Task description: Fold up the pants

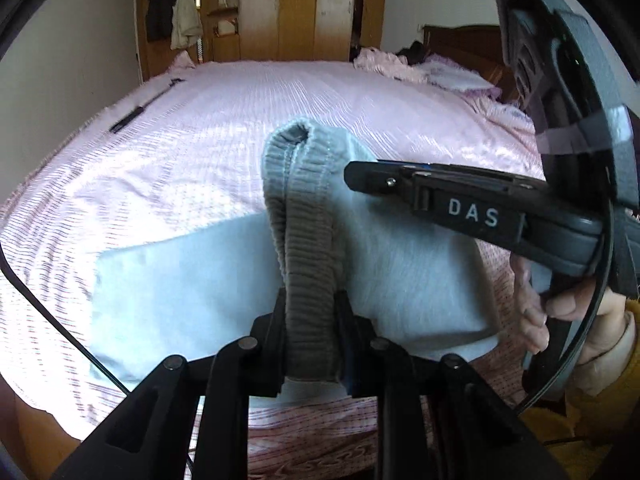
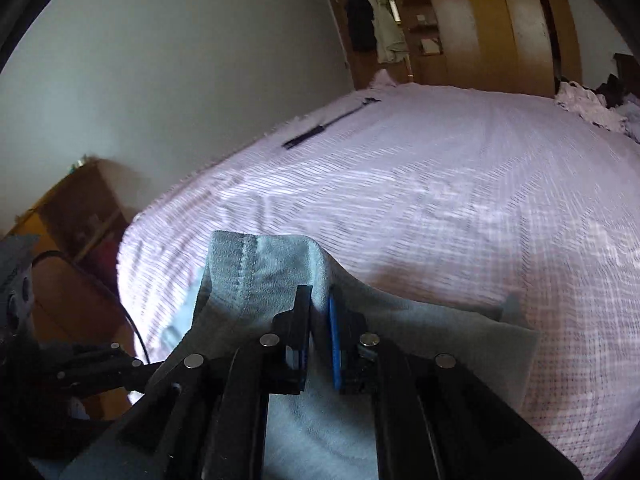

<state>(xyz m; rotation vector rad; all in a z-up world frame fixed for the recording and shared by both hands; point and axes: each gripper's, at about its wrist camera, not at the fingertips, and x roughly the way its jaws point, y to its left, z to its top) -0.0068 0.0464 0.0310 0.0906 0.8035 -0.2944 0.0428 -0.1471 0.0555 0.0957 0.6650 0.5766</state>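
Light grey-blue pants (image 1: 180, 280) lie partly folded on the pink bed near its front edge. My left gripper (image 1: 310, 304) is shut on the ribbed waistband (image 1: 304, 240) and holds it raised above the fabric. My right gripper (image 2: 319, 316) is shut on a seamed fold of the pants (image 2: 260, 272), lifted off the bed. In the left wrist view the right gripper (image 1: 360, 178) comes in from the right with its tip on the same cloth, just beside the waistband. The rest of the pants hangs below both grippers.
The pink striped bedspread (image 1: 240, 120) covers the bed. A black rod (image 1: 140, 110) lies near the far left edge. Crumpled pink bedding and pillows (image 1: 420, 68) sit at the head. A wooden wardrobe (image 1: 300, 8) stands behind. A wooden cabinet (image 2: 72, 216) is left of the bed.
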